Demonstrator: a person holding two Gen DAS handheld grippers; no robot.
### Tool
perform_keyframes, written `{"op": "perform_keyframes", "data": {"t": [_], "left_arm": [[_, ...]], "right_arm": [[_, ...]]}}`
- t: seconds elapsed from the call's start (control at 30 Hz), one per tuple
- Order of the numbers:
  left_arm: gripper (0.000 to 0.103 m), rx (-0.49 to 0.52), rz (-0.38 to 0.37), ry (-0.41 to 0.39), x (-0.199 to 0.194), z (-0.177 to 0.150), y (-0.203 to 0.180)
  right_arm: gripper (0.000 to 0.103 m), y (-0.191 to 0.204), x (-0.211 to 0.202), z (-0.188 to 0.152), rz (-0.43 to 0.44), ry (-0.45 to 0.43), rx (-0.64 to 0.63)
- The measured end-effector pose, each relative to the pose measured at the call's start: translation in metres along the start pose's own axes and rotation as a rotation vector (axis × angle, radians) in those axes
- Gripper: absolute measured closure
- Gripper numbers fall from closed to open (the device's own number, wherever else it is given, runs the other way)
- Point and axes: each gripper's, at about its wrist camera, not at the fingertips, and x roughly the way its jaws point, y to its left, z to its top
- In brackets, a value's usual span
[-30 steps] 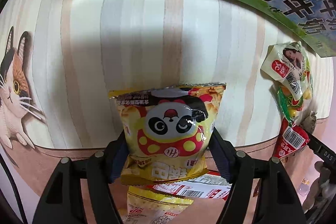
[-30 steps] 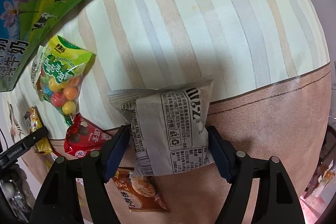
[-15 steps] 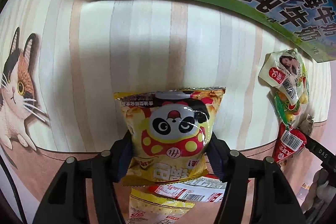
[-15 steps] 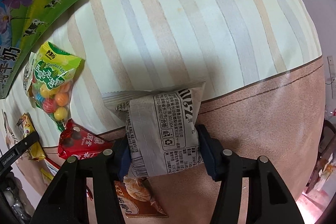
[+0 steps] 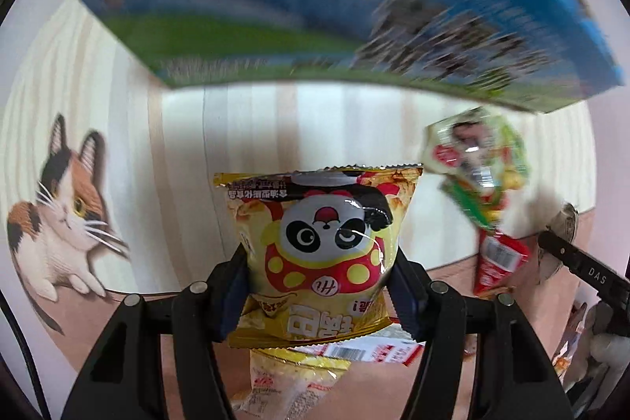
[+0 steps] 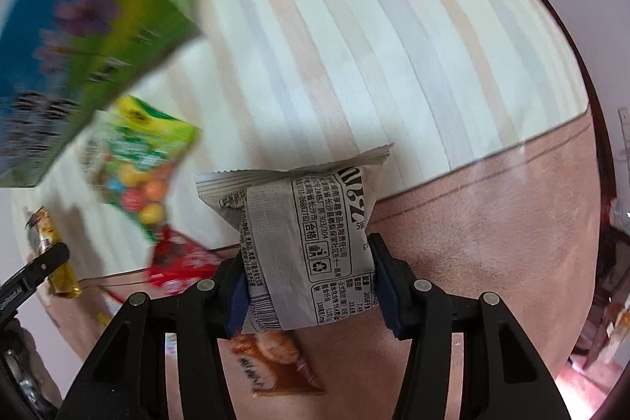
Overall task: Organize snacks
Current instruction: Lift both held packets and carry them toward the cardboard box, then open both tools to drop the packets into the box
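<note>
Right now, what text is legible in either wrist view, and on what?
"DAS": black arm of the right hand-held gripper, seen from the left wrist.
"合格", "303/304": grey printed snack packet held by that gripper.
Yellow panda snack bag in the left hand-held gripper: print upside down, unclear.
Blue-green milk carton box: blurred.

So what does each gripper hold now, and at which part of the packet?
The left gripper clamps the yellow panda snack bag across its lower sides. The right gripper clamps the grey packet across its lower sides.
</note>
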Motion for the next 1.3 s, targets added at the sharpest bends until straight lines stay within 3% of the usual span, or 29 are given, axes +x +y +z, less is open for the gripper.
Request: {"op": "perform_keyframes", "data": {"t": [0.23, 0.4, 0.47, 0.57, 0.73, 0.83, 1.07, 1.2, 1.23, 1.3], "left_arm": [[0.043, 0.076, -0.106, -0.114, -0.088, -0.004, -0.027], [0.043, 0.119, -0.199, -0.254, -0.175, 0.022, -0.043], [0.043, 0.122, -0.203, -0.299, -0.200, 0.043, -0.045], [0.043, 0.128, -0.147, -0.326, -0.214, 0.074, -0.043], [0.043, 0.094, -0.067, -0.283, -0.197, 0.125, -0.018], [0.043, 0.062, -0.047, -0.205, -0.166, 0.154, -0.002], [0.043, 0.032, -0.016, 0.001, -0.077, 0.173, 0.013], [0.043, 0.020, -0.010, 0.072, -0.045, 0.177, 0.015], [0.043, 0.021, -0.007, 0.082, -0.040, 0.176, 0.014], [0.042, 0.018, -0.011, 0.083, -0.036, 0.176, 0.013]], "right_arm": [[0.047, 0.037, -0.097, -0.005, 0.125, -0.145, -0.130], [0.047, 0.079, -0.178, 0.003, 0.226, -0.276, -0.235], [0.047, 0.098, -0.206, 0.013, 0.271, -0.313, -0.275], [0.047, 0.130, -0.226, 0.034, 0.288, -0.359, -0.321], [0.047, 0.166, -0.206, 0.079, 0.254, -0.325, -0.337], [0.047, 0.184, -0.174, 0.105, 0.207, -0.268, -0.342], [0.047, 0.196, -0.090, 0.143, 0.122, -0.088, -0.318], [0.047, 0.200, -0.055, 0.152, 0.086, 0.001, -0.315], [0.046, 0.201, -0.047, 0.155, 0.069, 0.033, -0.314], [0.033, 0.200, -0.037, 0.156, 0.058, 0.073, -0.306]]}}
